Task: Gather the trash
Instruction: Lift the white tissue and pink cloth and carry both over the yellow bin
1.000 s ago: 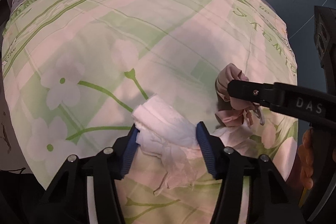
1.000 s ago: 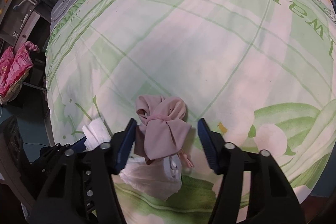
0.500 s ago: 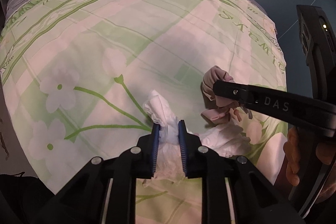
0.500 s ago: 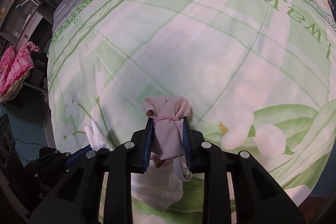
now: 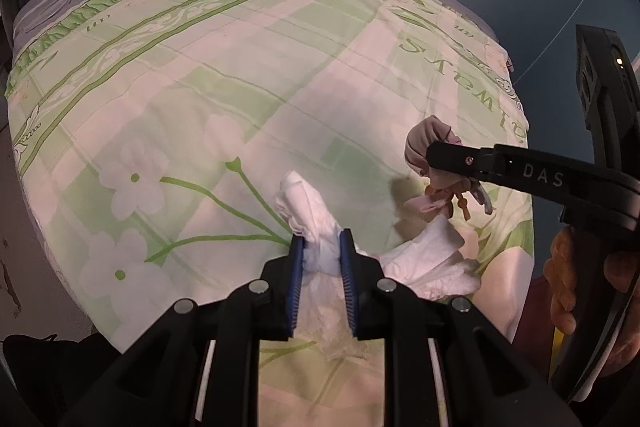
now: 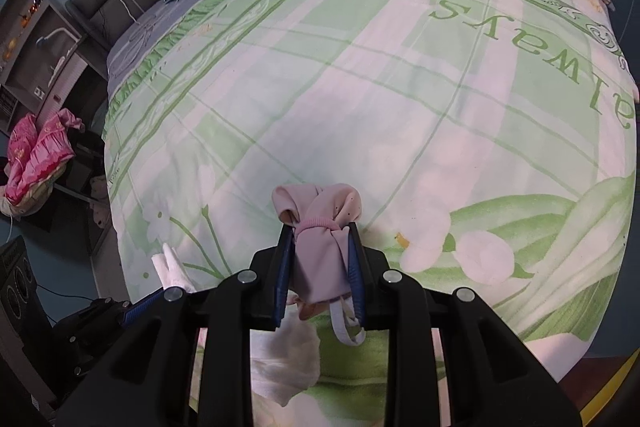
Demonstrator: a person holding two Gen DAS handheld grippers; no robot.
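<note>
left wrist view: my left gripper is clamped on the crumpled white tissue wad, whose long axis runs forward out of the jaws, tip off the green floral bedsheet. a second white tissue lies just right of it.

right wrist view: my right gripper, pitched steeply down, pinches the knotted dusty-pink cloth bundle, knot protruding ahead.

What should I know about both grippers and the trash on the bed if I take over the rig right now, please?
Left gripper: jaws shut on the white tissue wad.
Right gripper: jaws shut on the pink knotted cloth bundle.
Another crumpled white tissue lies on the green floral bedspread between them.
Done: both pieces gripped.
Left: bin them, then fetch the last tissue. No bin is in view.
</note>
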